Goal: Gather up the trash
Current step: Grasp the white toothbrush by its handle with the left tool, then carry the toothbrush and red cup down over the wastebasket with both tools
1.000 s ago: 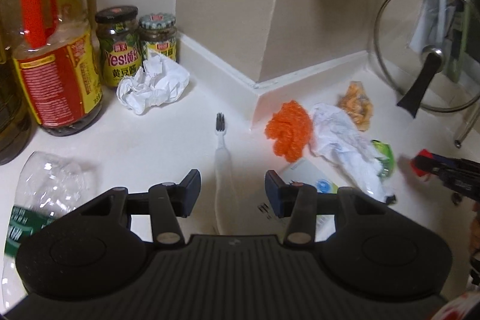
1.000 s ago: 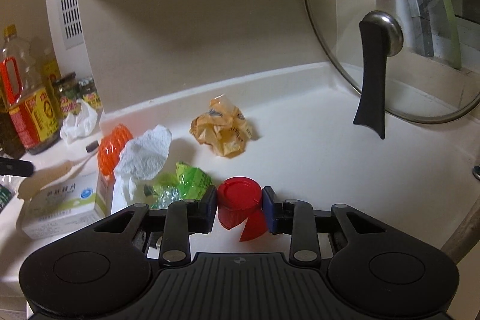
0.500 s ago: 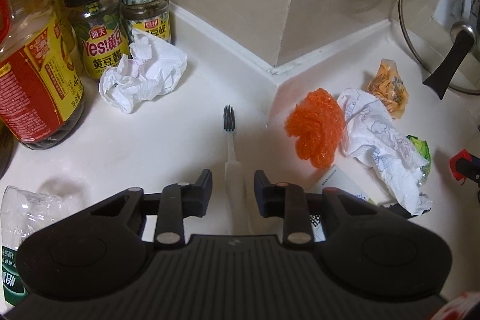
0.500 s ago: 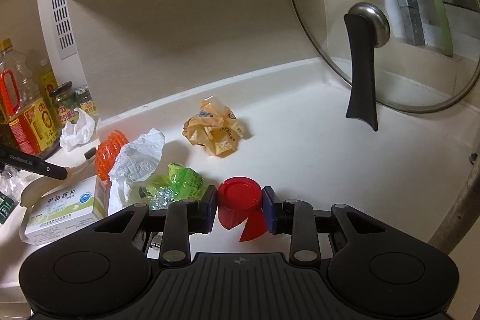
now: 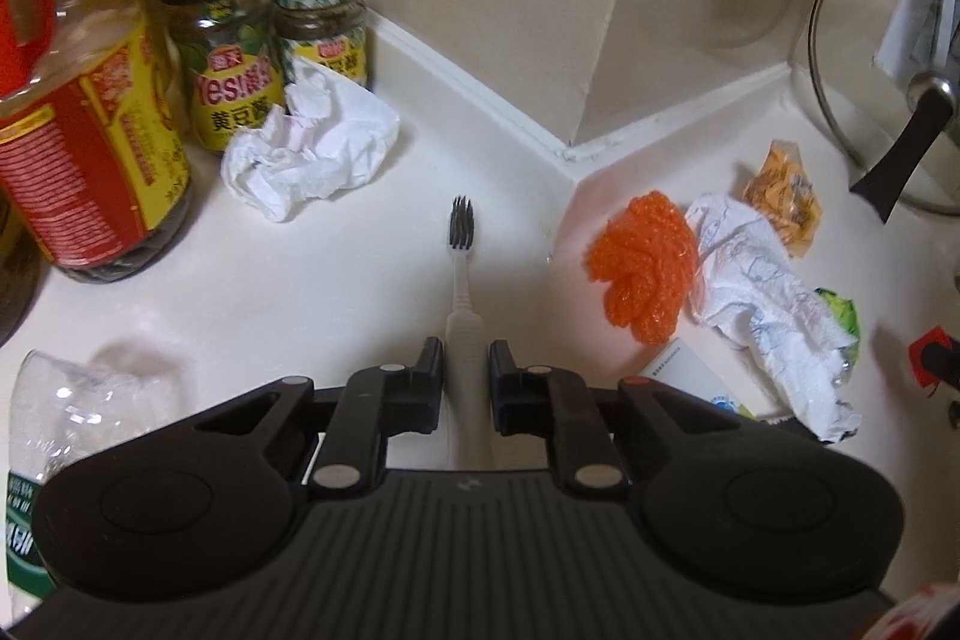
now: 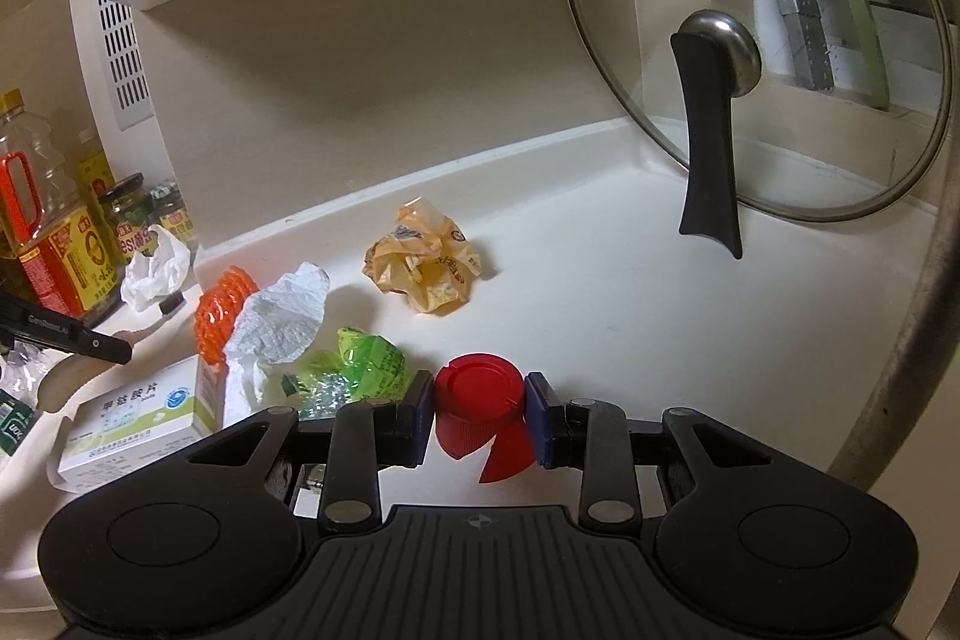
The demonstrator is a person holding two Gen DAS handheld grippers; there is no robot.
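My left gripper (image 5: 467,370) is shut on the handle of a white toothbrush (image 5: 462,280) that lies on the white counter, its black bristles pointing away. My right gripper (image 6: 479,397) is shut on a red bottle cap (image 6: 480,403) and holds it over the counter. Trash lies between them: crumpled white paper (image 5: 309,148), an orange mesh ball (image 5: 642,262), a crumpled paper towel (image 5: 768,304), a green wrapper (image 6: 360,370), a yellow wrapper (image 6: 423,265) and a white medicine box (image 6: 138,418). A crushed clear bottle (image 5: 54,418) lies at the left.
An oil bottle (image 5: 78,112) and two jars (image 5: 240,58) stand at the back left. A glass pot lid (image 6: 756,58) leans against the wall at the right. A wall corner (image 5: 570,148) juts into the counter.
My left gripper moved forward and closed on the toothbrush handle. My right gripper kept its hold on the red cap and barely moved.
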